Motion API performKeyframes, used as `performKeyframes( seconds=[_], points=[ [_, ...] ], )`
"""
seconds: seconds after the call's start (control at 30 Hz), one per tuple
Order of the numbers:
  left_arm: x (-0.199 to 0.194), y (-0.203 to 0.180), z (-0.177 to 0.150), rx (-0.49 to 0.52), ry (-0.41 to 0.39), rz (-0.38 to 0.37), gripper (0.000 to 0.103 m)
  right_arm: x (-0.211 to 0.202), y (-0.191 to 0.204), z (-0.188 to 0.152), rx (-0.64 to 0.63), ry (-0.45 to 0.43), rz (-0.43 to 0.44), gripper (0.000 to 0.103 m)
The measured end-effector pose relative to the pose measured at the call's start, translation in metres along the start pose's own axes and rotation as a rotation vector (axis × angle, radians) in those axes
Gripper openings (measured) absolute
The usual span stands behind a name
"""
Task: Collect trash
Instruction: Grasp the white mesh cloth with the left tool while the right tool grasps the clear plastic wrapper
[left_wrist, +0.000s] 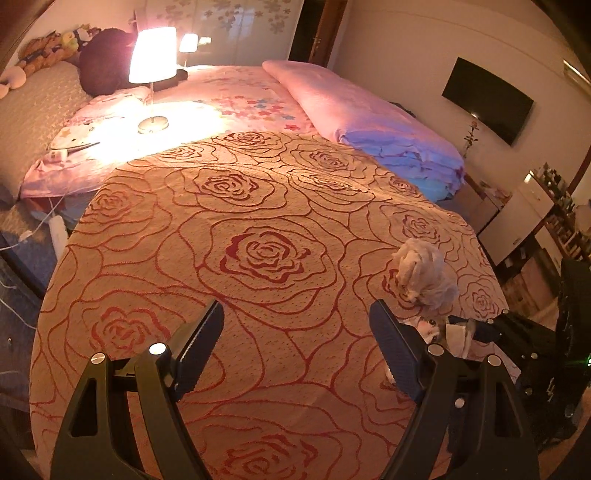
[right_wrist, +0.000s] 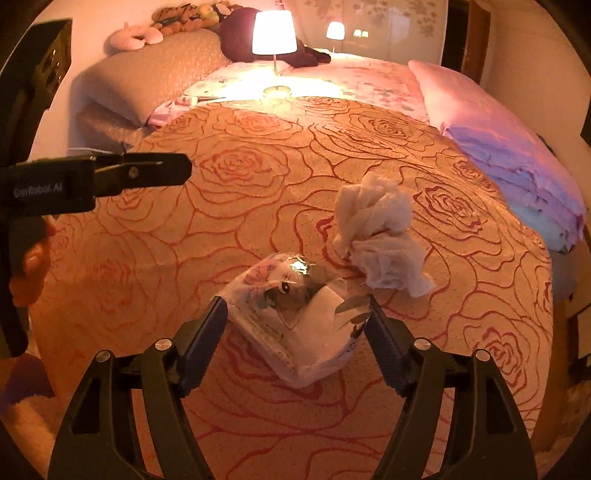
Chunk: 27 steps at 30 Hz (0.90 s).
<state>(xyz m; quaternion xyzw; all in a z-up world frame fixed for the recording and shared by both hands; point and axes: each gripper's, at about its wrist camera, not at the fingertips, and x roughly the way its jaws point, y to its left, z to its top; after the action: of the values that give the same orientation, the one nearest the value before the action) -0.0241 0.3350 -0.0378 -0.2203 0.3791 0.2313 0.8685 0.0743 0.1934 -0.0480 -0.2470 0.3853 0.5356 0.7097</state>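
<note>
A crumpled white tissue (right_wrist: 380, 240) lies on the rose-patterned bedspread (right_wrist: 240, 192). Just in front of it lies a printed plastic packet (right_wrist: 295, 321). My right gripper (right_wrist: 295, 317) is open, its jaws on either side of the packet, touching or nearly touching its edges. My left gripper (left_wrist: 295, 325) is open and empty over bare bedspread (left_wrist: 266, 206). In the left wrist view the tissue (left_wrist: 424, 275) is up to the right, with the packet (left_wrist: 448, 334) partly hidden behind my right finger. The left gripper also shows in the right wrist view (right_wrist: 162, 171), at the left.
A lit lamp (left_wrist: 153, 74) stands on the bed near the pillows. A folded pink and blue quilt (left_wrist: 369, 118) lies along the bed's right side. A power strip with cables (left_wrist: 55, 229) sits at the left edge. A TV (left_wrist: 487, 99) hangs on the right wall.
</note>
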Motion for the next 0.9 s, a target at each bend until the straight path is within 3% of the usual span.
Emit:
performKeyframes(
  seconds=[0.23, 0.37, 0.63, 0.9],
  points=[
    [0.005, 0.0, -0.001, 0.0, 0.01, 0.002, 0.078, -0.004, 0.007, -0.009, -0.023, -0.012, -0.017, 0.041],
    [0.008, -0.005, -0.002, 0.01, 0.018, -0.001, 0.078, -0.011, 0.003, -0.018, 0.029, -0.017, -0.007, 0.028],
    [0.02, -0.03, -0.003, 0.068, 0.043, -0.03, 0.078, -0.036, -0.029, -0.047, 0.205, -0.029, -0.07, 0.025],
    [0.038, -0.079, 0.008, 0.176, 0.056, -0.087, 0.078, -0.066, -0.078, -0.087, 0.403, -0.038, -0.159, 0.025]
  ],
)
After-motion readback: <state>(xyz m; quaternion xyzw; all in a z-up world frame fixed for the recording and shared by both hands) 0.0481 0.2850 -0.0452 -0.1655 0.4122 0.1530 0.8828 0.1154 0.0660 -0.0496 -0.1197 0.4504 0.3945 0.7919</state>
